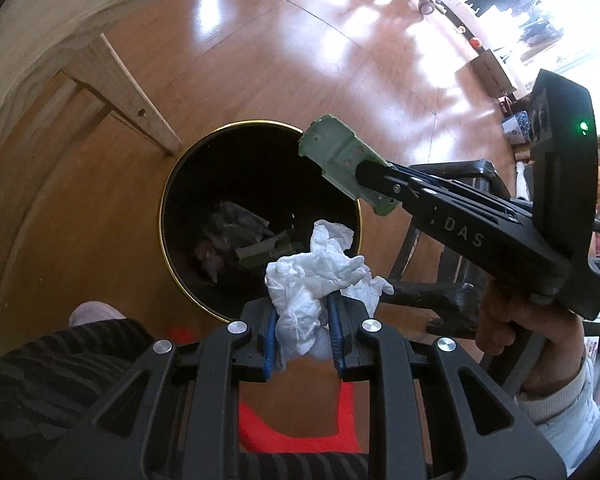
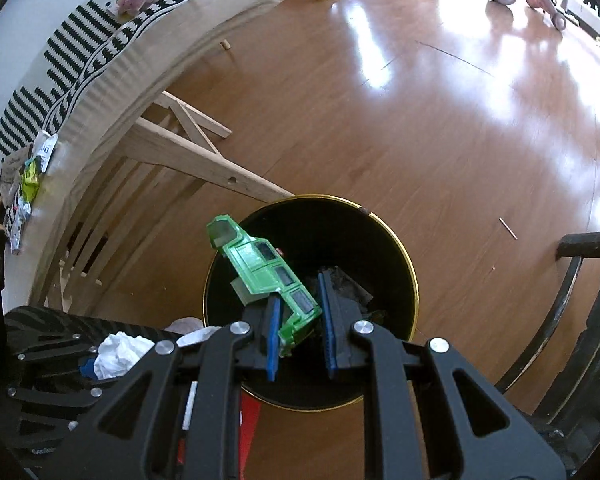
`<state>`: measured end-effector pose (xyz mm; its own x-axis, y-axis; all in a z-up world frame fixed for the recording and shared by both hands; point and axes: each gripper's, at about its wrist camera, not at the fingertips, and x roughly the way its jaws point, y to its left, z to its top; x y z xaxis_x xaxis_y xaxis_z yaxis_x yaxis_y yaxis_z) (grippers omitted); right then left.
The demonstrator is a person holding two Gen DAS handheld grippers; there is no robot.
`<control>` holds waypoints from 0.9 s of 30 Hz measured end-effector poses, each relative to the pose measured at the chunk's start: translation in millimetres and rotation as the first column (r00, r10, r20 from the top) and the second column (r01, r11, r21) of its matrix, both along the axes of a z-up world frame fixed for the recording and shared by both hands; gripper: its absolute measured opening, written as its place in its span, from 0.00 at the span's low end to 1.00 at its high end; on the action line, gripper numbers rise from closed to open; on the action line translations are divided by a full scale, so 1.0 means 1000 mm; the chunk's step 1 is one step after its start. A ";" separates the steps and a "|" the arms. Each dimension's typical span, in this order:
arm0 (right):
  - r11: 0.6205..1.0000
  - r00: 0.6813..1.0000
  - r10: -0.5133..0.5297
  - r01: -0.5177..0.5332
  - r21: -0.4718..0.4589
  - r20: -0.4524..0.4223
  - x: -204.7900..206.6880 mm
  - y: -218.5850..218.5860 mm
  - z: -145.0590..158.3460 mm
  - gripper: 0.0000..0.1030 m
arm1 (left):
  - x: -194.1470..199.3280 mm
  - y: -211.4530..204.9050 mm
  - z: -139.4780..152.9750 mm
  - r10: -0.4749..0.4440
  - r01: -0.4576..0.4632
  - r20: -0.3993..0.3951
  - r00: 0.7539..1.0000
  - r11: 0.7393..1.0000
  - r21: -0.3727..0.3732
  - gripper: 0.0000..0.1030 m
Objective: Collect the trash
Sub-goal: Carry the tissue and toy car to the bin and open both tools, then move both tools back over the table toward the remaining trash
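Because both pieces of rubbish are meant for the same black bin (image 1: pixel 188 184), the person is holding the two tools close together over its gold-rimmed mouth. The left tool (image 1: pixel 302 332) is clamping a crumpled white tissue (image 1: pixel 316 276) between its blue pads, and the tissue is hanging just above the near edge of the rim, so it looks set to fall inside once released. The right tool (image 2: pixel 300 328) is gripping a green toy car body (image 2: pixel 260 264) by one end, its jaws drawn in against the shell; the free end is sticking out up and to the left over the bin's opening. Seen from the left wrist, that same green shell is sitting above the far right side of the rim, clear of the tissue, presumably so the two drops are not fouling each other.

Inside the bin, crumpled paper and other scraps (image 1: pixel 236 232) are already lying at the bottom, so the collecting appears well under way. A pale wooden chair (image 2: pixel 168 148) is standing just beside the bin on the wooden floor (image 2: pixel 440 128), and a dark chair frame (image 2: pixel 572 280) is sitting to the right, which is leaving a fairly narrow gap for both hands to be working in.
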<state>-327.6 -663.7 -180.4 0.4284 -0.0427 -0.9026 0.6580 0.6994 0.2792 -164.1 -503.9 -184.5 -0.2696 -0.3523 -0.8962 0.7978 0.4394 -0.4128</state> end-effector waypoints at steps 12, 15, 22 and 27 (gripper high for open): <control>0.987 0.982 -0.162 0.163 -0.002 0.101 -0.011 -0.030 0.042 0.93 | 0.020 0.022 0.041 0.073 -0.067 0.053 0.996 0.993 -0.100 0.94; 0.981 0.975 -0.170 0.181 -0.067 0.145 -0.006 -0.026 0.065 0.93 | 0.043 0.050 0.074 0.170 -0.149 0.103 0.980 0.972 -0.183 0.94; 0.991 0.980 0.007 0.019 -0.132 0.198 0.070 0.017 0.095 0.93 | 0.127 0.176 0.125 0.469 -0.409 0.280 0.838 0.878 -0.248 0.94; 0.962 0.957 0.213 -0.170 -0.213 0.197 0.168 0.081 0.116 0.93 | 0.205 0.299 0.127 0.698 -0.676 0.358 0.620 0.707 -0.207 0.94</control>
<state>-159.3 -583.0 -64.2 0.6294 -0.1037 -0.7701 0.4449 0.8606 0.2478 41.4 -204.4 -57.1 0.4274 -0.3359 -0.8394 0.3620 0.9143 -0.1816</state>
